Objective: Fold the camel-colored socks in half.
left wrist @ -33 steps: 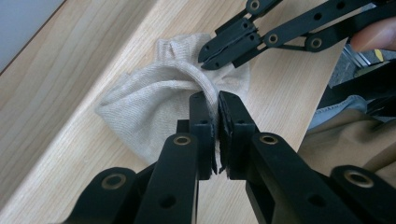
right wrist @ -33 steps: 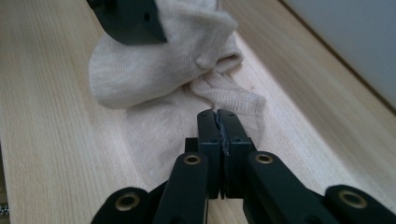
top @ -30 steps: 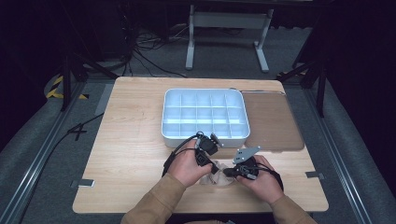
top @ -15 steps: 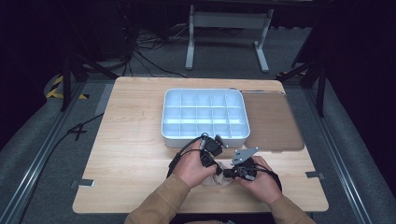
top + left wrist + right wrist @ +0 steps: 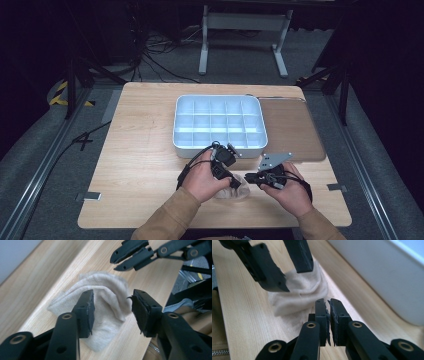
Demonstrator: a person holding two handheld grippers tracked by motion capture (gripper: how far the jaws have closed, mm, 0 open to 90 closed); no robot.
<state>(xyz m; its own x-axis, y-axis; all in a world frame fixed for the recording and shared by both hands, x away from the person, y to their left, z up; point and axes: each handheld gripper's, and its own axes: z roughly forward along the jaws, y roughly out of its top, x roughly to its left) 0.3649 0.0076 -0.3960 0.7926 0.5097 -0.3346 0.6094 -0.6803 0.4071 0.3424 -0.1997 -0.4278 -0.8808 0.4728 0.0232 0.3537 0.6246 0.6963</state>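
Cloth [image 5: 100, 302] lies crumpled on table [image 5: 145, 150], unsorted, tray [image 5: 218, 145] at twelve o'clock; left gripper [image 5: 112, 305] just opened around it, right gripper [image 5: 329, 306] nearly closed, empty.

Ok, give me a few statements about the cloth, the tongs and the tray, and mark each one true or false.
1. The beige cloth lies crumpled on the wooden table. True.
2. The left tongs are clamped tight on the cloth. False: their jaws have just been opening and stand apart, with the cloth between them but not pinched.
3. The right tongs have their jaws nearly together with nothing between them. True.
4. The cloth sits inside one of the tray's compartments. False: it lies on the table in front of the white compartment tray.
5. A brown mat lies to the left of the tray in the high view. False: it lies to the right.
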